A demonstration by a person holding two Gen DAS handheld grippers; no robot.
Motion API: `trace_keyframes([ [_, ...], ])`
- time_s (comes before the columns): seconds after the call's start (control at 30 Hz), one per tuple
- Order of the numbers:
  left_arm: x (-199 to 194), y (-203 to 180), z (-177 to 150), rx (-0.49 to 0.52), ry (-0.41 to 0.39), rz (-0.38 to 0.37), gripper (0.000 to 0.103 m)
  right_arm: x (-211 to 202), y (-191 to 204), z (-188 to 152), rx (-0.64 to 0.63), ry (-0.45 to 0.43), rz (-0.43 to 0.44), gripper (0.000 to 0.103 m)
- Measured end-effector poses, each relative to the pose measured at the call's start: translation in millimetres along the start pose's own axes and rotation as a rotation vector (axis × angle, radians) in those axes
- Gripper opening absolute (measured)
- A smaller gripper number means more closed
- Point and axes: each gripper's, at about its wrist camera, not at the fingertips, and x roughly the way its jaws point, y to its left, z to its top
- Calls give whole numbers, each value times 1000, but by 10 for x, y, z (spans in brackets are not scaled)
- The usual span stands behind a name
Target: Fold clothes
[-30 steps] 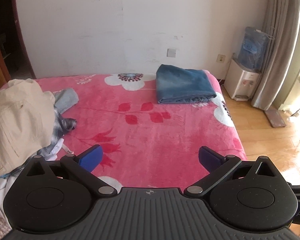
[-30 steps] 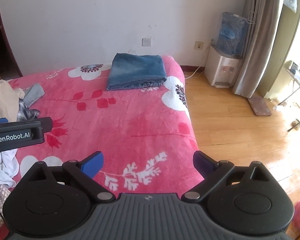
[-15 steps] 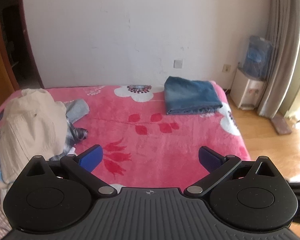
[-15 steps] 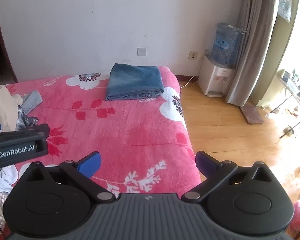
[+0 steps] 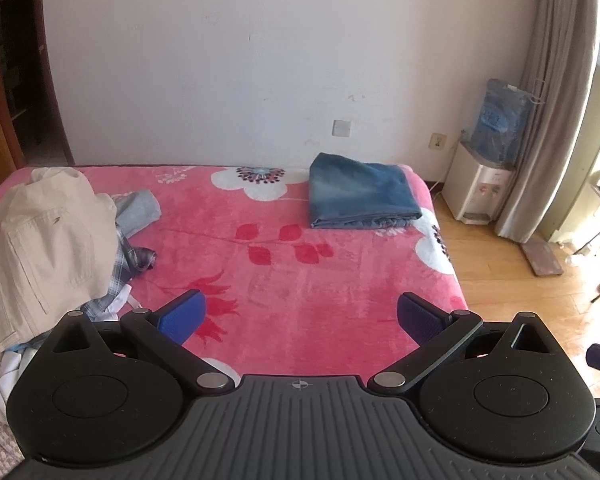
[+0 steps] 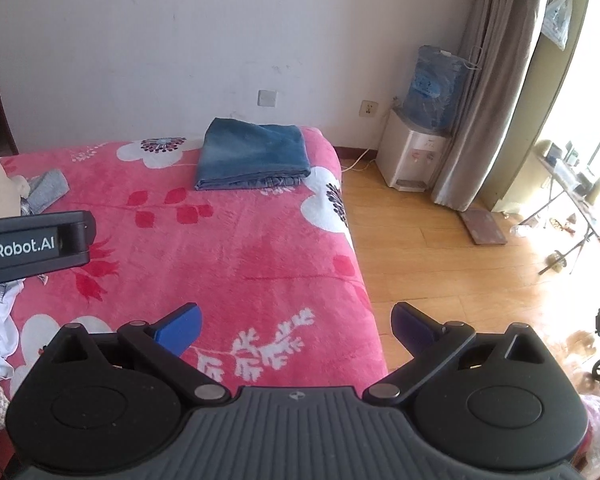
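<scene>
- Surface: a bed point(image 5: 300, 280) under a pink blanket with a flower print, its far edge against a white wall point(image 5: 260, 60). Wooden floor point(image 6: 440, 260) to the right.
- Room: a water dispenser point(image 6: 414, 156) stands by a grey curtain point(image 5: 556, 100) in the far right corner; a dark doorway point(image 5: 16, 80) is at far left.
- Folded jeans point(image 5: 360, 192) lie flat at the bed's far right corner, well apart from both grippers. The fold edge faces the camera; the long axis runs roughly across the bed.
- Unfolded clothes pile point(image 5: 52, 248) on the bed's left side: a beige garment on top, plaid and grey cloth under it, white cloth at the near edge.
- Left gripper point(image 5: 300, 312): fingers spread wide, holding nothing, above the bed beside the pile.
- Right gripper point(image 6: 296, 326): fingers spread wide, empty, above the bed's near right part.
- Against the frame one second ago: both views are raised and tilted up, showing more wall; clothes and jeans unmoved; fingers as wide as before.
</scene>
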Motion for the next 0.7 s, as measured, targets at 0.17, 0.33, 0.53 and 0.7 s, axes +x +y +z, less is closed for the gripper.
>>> trace_keyframes([
  [0.17,-14,-93,13,11,-4,-1,103,-14,-98,-2,35,5,-14,103],
  [0.33,1,-227,-9,66,-6,6,103,-24,-189,-5,65,9,-28,103],
  [0.53,23,-319,-13,71,2,1,103,-6,-253,-9,71,9,-40,103],
  [0.7,33,-383,5,81,-3,-1,103,9,-306,-12,75,9,-51,103],
])
